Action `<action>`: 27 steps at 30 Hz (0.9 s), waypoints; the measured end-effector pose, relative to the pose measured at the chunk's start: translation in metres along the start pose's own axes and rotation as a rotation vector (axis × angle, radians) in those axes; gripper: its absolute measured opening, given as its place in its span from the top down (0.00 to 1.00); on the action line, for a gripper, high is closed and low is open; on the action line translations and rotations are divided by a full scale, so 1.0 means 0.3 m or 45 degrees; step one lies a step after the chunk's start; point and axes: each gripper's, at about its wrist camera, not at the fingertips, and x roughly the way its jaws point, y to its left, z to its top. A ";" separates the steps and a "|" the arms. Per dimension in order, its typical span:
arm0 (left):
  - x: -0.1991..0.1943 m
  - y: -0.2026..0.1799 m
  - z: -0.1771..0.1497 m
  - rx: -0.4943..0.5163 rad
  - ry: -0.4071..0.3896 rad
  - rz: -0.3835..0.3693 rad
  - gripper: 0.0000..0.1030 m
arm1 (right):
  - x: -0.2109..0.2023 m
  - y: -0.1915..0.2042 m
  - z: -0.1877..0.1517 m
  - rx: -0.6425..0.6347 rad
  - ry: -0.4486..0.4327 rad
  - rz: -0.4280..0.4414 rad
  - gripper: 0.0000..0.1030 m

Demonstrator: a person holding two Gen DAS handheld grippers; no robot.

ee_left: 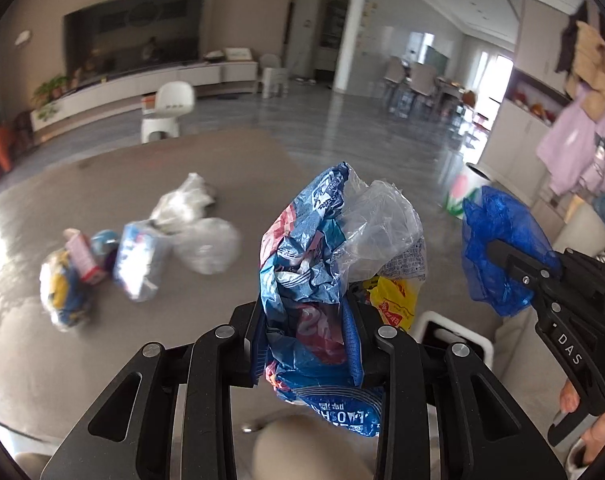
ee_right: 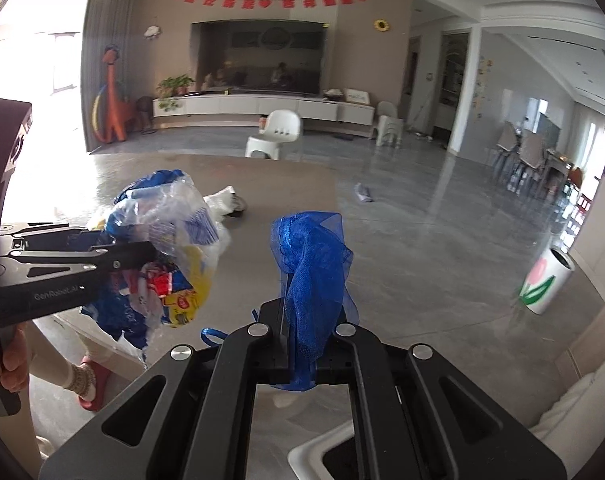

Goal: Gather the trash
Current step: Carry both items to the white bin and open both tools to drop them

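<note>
Left gripper (ee_left: 308, 344) clamped on a crumpled bundle of blue, clear and yellow plastic wrappers (ee_left: 322, 264) bulging above its fingertips, right gripper (ee_right: 300, 354) pinched shut on limp blue mesh netting (ee_right: 310, 276): both light, soft, probably slippery, best gripped mid-bunch.

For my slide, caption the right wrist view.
Right gripper clamps blue mesh; left gripper holds crumpled wrappers above the table.
</note>
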 end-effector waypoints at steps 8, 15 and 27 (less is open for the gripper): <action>0.128 -0.309 -0.030 0.153 0.084 -0.198 0.70 | -0.077 -0.183 -0.113 0.092 0.024 -0.200 0.95; 0.241 -0.534 -0.094 0.276 0.166 -0.315 0.70 | -0.097 -0.291 -0.246 0.181 0.071 -0.292 0.95; 0.416 -0.738 -0.156 0.444 0.310 -0.348 0.13 | -0.049 -0.423 -0.398 0.293 0.180 -0.331 0.95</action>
